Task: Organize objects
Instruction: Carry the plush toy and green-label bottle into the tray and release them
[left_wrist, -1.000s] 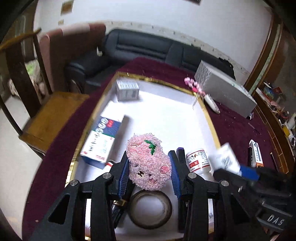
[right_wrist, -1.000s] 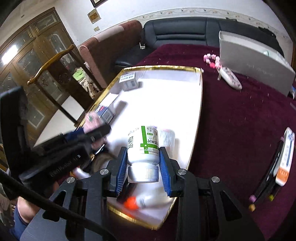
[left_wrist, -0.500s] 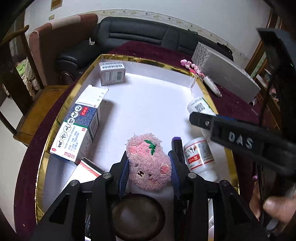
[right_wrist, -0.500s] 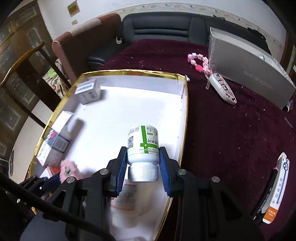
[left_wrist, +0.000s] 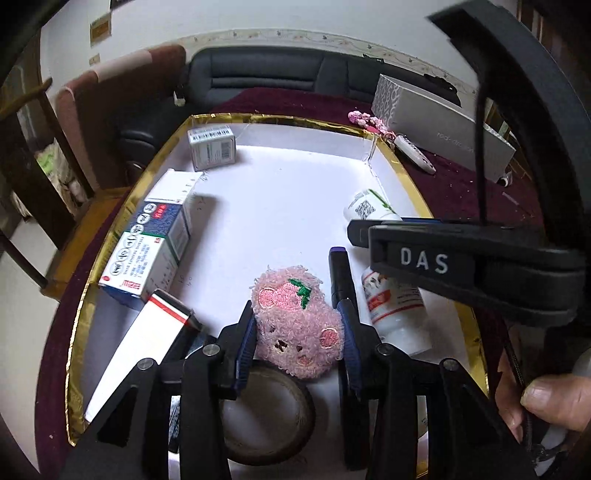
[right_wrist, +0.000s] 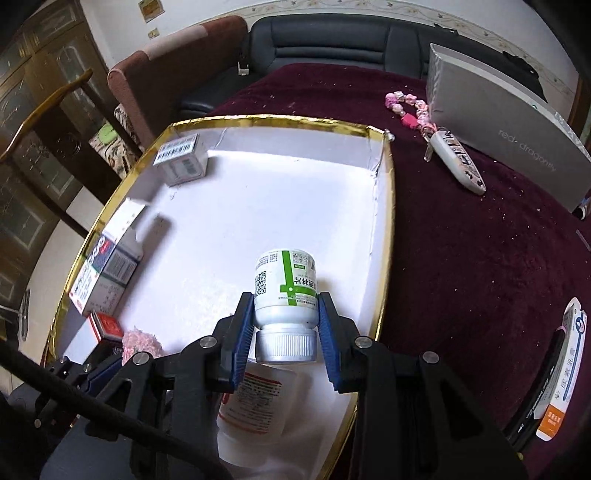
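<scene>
Mid-task: left gripper (left_wrist: 297, 328) clamps pink plush (left_wrist: 295, 325), right gripper (right_wrist: 285, 332) clamps green-label bottle (right_wrist: 284, 291) over tray (right_wrist: 384, 236) (remote (right_wrist: 458, 166) at 2 o'clock outside)

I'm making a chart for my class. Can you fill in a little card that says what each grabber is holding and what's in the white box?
left gripper: shut on the pink plush bear
right gripper: shut on the green-label bottle, cap toward the camera
container: white tray with gold rim
already in tray: barcode box, blue medicine box, red-label bottle, tape roll, dark marker
outside tray: pink bead chain, grey box
</scene>
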